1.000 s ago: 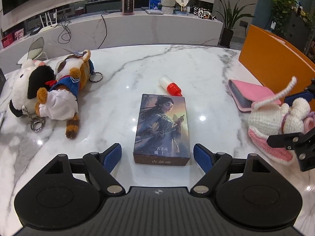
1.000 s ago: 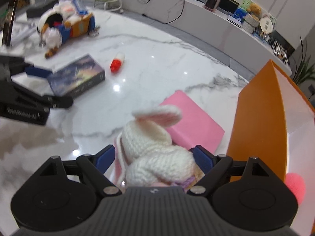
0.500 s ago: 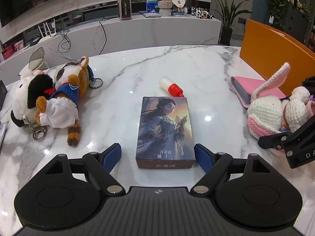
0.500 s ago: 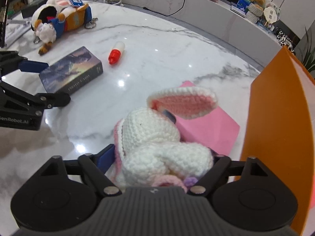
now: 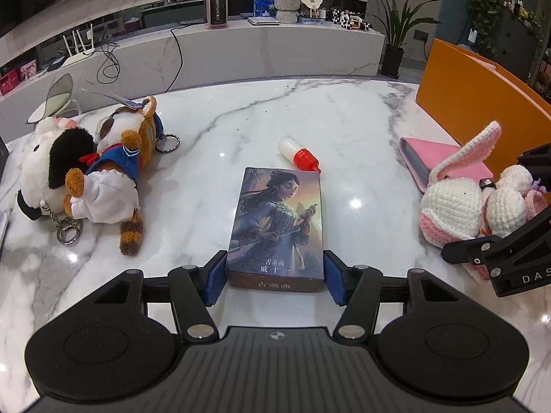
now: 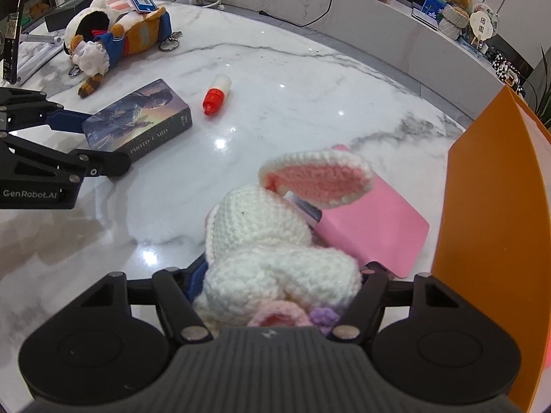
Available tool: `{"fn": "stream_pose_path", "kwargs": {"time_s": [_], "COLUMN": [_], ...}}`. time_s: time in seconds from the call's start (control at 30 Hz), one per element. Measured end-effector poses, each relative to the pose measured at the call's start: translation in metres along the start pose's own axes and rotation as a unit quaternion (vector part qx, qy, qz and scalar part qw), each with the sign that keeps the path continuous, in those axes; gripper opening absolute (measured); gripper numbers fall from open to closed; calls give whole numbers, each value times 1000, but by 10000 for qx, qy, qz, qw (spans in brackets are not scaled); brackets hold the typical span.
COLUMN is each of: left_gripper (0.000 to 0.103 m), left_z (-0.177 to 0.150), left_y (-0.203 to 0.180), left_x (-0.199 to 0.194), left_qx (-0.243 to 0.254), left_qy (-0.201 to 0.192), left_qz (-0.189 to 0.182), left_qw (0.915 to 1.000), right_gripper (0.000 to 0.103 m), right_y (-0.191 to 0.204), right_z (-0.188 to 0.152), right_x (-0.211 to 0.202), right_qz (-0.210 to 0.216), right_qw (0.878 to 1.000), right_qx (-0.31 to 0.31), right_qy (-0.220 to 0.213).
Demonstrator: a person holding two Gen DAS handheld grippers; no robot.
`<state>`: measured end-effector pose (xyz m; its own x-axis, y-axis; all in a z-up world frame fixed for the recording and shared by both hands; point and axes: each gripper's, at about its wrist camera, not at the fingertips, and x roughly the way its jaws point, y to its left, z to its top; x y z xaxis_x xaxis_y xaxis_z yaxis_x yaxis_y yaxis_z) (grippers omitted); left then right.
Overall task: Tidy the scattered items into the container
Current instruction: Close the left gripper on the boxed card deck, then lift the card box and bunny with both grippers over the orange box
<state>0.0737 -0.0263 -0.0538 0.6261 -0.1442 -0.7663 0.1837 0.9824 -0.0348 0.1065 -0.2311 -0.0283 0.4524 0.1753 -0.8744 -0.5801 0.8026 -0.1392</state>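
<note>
My left gripper is shut on the near end of a photo card box with a painted woman on its lid; the box lies flat on the marble table. The box also shows in the right wrist view. My right gripper is shut on a white crocheted bunny, held above the table beside the orange container. The bunny also shows in the left wrist view. The container stands at the table's right edge.
A pink wallet lies under the bunny next to the container. A small bottle with a red cap lies beyond the box. Two plush animals with key rings lie at the left. A counter with clutter runs behind the table.
My left gripper's fingers have closed in on the sides of the box. My right gripper has closed on the bunny and lifted it, so its ear stands up.
</note>
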Motion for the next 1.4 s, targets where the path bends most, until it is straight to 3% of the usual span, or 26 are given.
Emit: {"fn": "stream_pose_path", "kwargs": {"time_s": [0.27, 0.8, 0.93, 1.17, 1.4], "left_gripper": [67, 66, 66, 66, 66], "left_z": [2, 29, 40, 63, 85], "left_y": [3, -4, -12, -47, -82], "left_x": [-5, -58, -80, -90, -100], "left_qx": [-150, -372, -345, -321, -297], "left_qy": [35, -649, -902, -1177, -1442], "left_qz": [-46, 65, 92, -215, -532], "left_qw": [9999, 9972, 9953, 9923, 9877], "right_gripper": [70, 69, 69, 69, 69], "right_y": [0, -19, -30, -59, -87], "right_z": [3, 10, 12, 9, -8], "right_x": [-10, -57, -80, -118, -139], "right_qz": [0, 53, 68, -63, -160], "right_qw": [9999, 9941, 9882, 9688, 9565], "right_qx": [45, 538, 761, 1468, 1908], "right_qy": [-142, -936, -1329, -1997, -2202]}}
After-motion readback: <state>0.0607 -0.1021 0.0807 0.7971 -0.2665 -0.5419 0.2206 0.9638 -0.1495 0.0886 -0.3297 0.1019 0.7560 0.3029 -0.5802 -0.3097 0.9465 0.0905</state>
